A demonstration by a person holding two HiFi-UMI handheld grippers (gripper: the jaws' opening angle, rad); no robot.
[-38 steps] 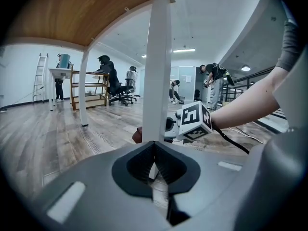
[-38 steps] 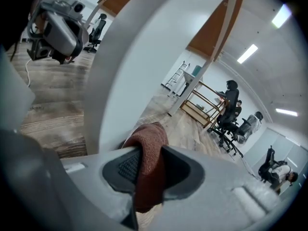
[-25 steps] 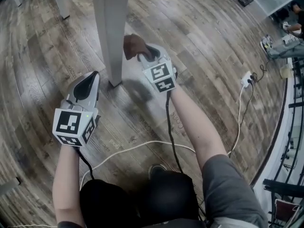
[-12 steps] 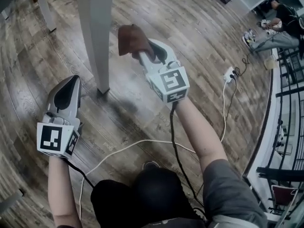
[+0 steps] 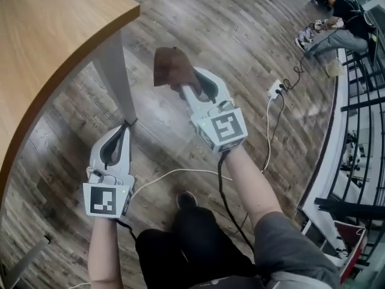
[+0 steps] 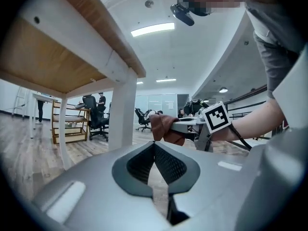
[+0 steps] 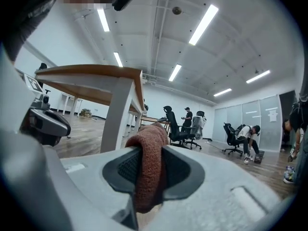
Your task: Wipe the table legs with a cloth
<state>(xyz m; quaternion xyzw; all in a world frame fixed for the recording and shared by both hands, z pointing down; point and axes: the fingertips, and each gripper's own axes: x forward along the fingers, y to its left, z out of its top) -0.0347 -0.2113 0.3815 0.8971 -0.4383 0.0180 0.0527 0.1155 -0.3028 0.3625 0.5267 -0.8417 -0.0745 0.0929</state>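
A white table leg [image 5: 114, 71] comes down from the wooden tabletop [image 5: 54, 47] to the plank floor. My right gripper [image 5: 180, 87] is shut on a brown cloth [image 5: 170, 67], held in the air to the right of the leg and apart from it. In the right gripper view the cloth [image 7: 150, 172] bulges out between the shut jaws, with the leg [image 7: 115, 114] beyond to the left. My left gripper [image 5: 124, 127] is shut and empty, its tip close to the leg's foot. In the left gripper view its jaws meet, and the leg [image 6: 122, 114] and the cloth [image 6: 163, 126] show ahead.
A white cable [image 5: 168, 174] runs over the floor to a power strip [image 5: 275, 89]. A person sits on the floor at the far right [image 5: 337, 17], by a black railing [image 5: 361, 131]. Office chairs [image 7: 175, 124] and people stand in the distance.
The cloth was against the leg near its foot; my right gripper has since lifted it up and away to the right. The left gripper came in toward the leg's foot. The tabletop has come into view.
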